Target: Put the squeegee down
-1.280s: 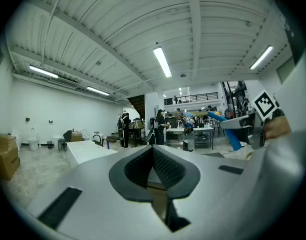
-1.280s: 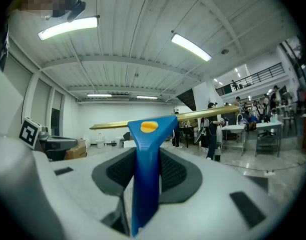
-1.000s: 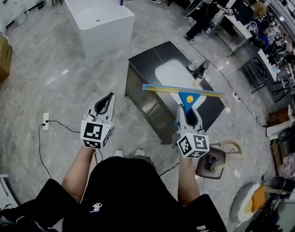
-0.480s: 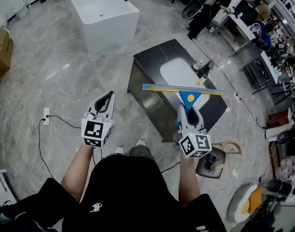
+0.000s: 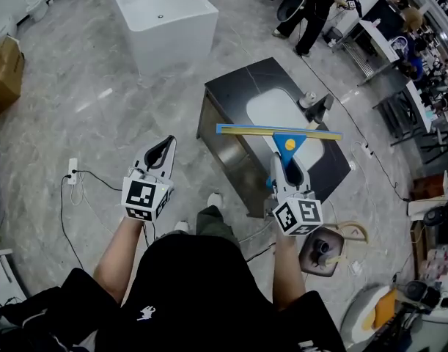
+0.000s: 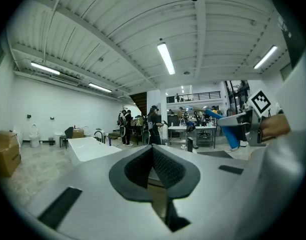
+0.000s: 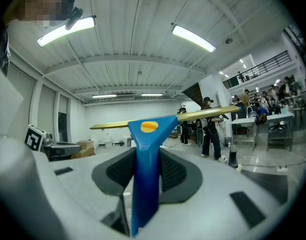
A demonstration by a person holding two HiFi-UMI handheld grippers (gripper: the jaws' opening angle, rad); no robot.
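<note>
On my left, the left gripper (image 5: 163, 147) hangs over the grey floor (image 5: 99, 123), well apart from anything the task concerns. Its own view shows the two pads (image 6: 168, 169) pressed together at the tip with nothing between them, so it is closed and empty, and I'd leave it out of this.

Moving right, the right gripper (image 5: 287, 166) has the squeegee (image 5: 278, 132). That gripper's view shows the blue handle (image 7: 144, 174) standing between its pads, both bearing on the handle's sides, the jaws partway closed around it. The handle runs away from me along the gripper's line. The yellow blade (image 7: 193, 115) sits crosswise at the far end, its long axis running left to right and close to level.

The coming move, as I judge it, turns on where the black counter (image 5: 234, 86) lies from the blade. In the head view the counter and its white basin (image 5: 271, 112) sit just beyond and below the blade, which appears across the basin's near part. So the set-down surface is ahead of and under the right hand, much nearer to it than to the left. The squeegee looks to be up in the air, clear of the top. A faucet (image 5: 315, 107) stands at the basin's right side, near the blade's right end, and I'd mind that end going down
</note>
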